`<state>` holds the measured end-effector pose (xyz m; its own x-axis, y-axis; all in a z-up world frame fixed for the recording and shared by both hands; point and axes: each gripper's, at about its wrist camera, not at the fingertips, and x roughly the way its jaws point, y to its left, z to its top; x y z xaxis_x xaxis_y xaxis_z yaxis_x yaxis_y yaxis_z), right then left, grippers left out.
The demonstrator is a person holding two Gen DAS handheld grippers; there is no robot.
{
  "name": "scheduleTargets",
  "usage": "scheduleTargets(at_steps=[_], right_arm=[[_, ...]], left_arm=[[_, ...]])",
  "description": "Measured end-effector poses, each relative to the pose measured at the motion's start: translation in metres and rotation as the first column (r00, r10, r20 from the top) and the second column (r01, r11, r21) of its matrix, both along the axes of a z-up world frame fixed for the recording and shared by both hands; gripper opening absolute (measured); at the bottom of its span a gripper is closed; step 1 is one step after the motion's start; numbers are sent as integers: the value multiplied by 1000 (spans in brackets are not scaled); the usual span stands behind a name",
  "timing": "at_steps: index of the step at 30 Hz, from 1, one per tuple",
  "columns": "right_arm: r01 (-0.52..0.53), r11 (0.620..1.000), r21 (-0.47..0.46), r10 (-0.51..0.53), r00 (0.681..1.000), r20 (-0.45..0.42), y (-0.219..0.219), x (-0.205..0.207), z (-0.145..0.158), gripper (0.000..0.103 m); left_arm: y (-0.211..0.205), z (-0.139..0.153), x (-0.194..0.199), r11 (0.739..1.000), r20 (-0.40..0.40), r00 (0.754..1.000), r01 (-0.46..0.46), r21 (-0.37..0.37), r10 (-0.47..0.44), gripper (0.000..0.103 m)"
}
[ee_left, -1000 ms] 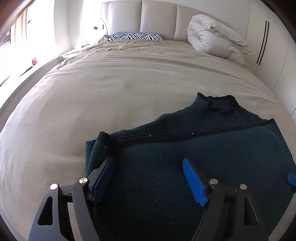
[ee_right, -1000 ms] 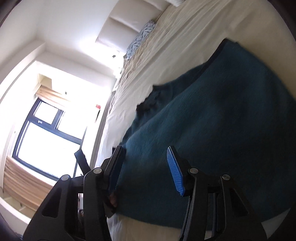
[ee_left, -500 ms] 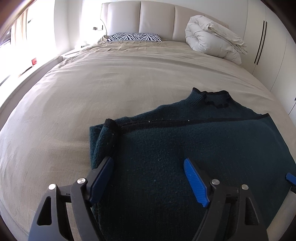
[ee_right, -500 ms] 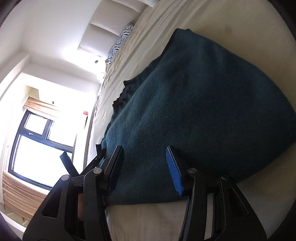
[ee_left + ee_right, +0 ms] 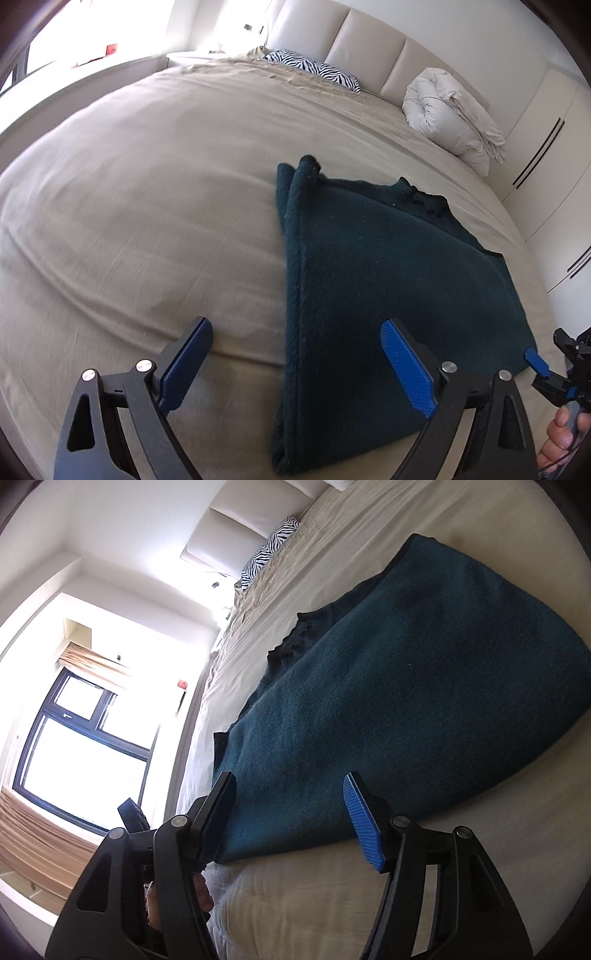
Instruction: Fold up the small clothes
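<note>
Sweater (image 5: 388,280), dark teal, folded on bed (image 5: 147,206), no readable label; both grippers' fingers (image 5: 188,354) spreading, gripping nothing.

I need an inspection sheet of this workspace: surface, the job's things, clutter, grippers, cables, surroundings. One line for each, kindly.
Surface: beige bed sheet, lightly wrinkled.
Job's things: dark teal knitted sweater, folded, flat on the sheet.
Clutter: rolled white duvet and zebra-print pillow by the headboard.
Grippers: left hand-held gripper opening, straddling the sweater's edge, pads off it; right hand-held gripper opening over the sweater's corner, nothing gripped.
Cables: nothing seen.
Surroundings: cream padded headboard, white wardrobe doors, bright window.
</note>
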<state>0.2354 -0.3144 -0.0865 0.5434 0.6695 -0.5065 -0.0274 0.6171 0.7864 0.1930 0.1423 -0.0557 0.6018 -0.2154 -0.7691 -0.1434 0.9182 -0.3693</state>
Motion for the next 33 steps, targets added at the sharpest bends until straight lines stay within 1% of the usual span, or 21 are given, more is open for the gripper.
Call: scheduleTargets(at_steps=[1, 3, 5, 7, 8, 9, 10, 12, 17, 18, 20, 21, 24, 27, 28, 29, 31, 32, 33], right_arm=[[-18, 1000, -2, 18, 1000, 3, 8, 3, 1, 60], [-50, 999, -1, 50, 999, 0, 23, 9, 1, 60], [-81, 997, -6, 81, 997, -10, 41, 10, 1, 60], [-111, 994, -13, 110, 994, -19, 56, 15, -1, 60], [-123, 992, -16, 123, 992, -20, 63, 9, 1, 60], [-134, 991, -17, 134, 991, -21, 69, 11, 2, 60], [-143, 990, -18, 143, 990, -21, 75, 11, 3, 60], [-159, 987, -20, 158, 987, -18, 82, 6, 7, 60], [-194, 981, -13, 194, 981, -6, 91, 16, 17, 60], [-198, 980, -7, 198, 980, -7, 94, 20, 18, 60], [-209, 978, 1, 209, 978, -7, 99, 23, 22, 60], [-216, 976, -1, 216, 976, -8, 104, 27, 22, 60], [-242, 970, -11, 242, 970, -11, 119, 37, 24, 60], [-267, 964, -7, 267, 964, -22, 134, 47, 23, 60], [-270, 963, -5, 270, 962, -28, 138, 52, 21, 60], [-272, 962, 0, 272, 962, -36, 141, 56, 19, 60], [-267, 964, 19, 267, 962, -58, 145, 63, 13, 60], [-265, 964, 31, 267, 961, -69, 148, 67, 10, 60], [-264, 964, 39, 266, 961, -76, 151, 71, 7, 60]], left_arm=[[6, -4, -7, 998, -9, 1000, 3, -55, -3, 94], [13, -5, -16, 993, 2, 1000, 19, -117, -19, 92], [14, -3, -19, 982, 5, 999, 45, -186, -45, 92], [16, -3, -13, 954, 7, 997, 75, -289, -76, 89], [16, -5, -8, 940, -1, 996, 82, -330, -87, 89], [17, -8, -3, 932, -19, 995, 82, -354, -95, 88], [17, -11, 1, 929, -36, 995, 78, -361, -97, 85], [18, -15, 11, 920, -49, 992, 91, -381, -119, 83], [26, -23, 29, 863, -93, 986, 75, -500, -140, 83], [27, -23, 33, 847, -99, 985, 69, -527, -141, 83], [25, -22, 39, 806, -90, 982, 80, -586, -163, 82], [22, -21, 41, 793, -91, 980, 85, -604, -174, 81], [15, -24, 46, 806, -112, 975, 94, -585, -194, 80], [16, -27, 46, 792, -108, 976, 86, -605, -189, 79], [16, -28, 46, 786, -108, 976, 86, -613, -191, 73], [19, -30, 46, 780, -116, 974, 83, -620, -196, 69], [21, -35, 47, 774, -134, 971, 73, -629, -200, 56], [22, -37, 48, 771, -141, 970, 64, -634, -197, 52], [24, -40, 48, 766, -148, 969, 59, -641, -199, 45]])
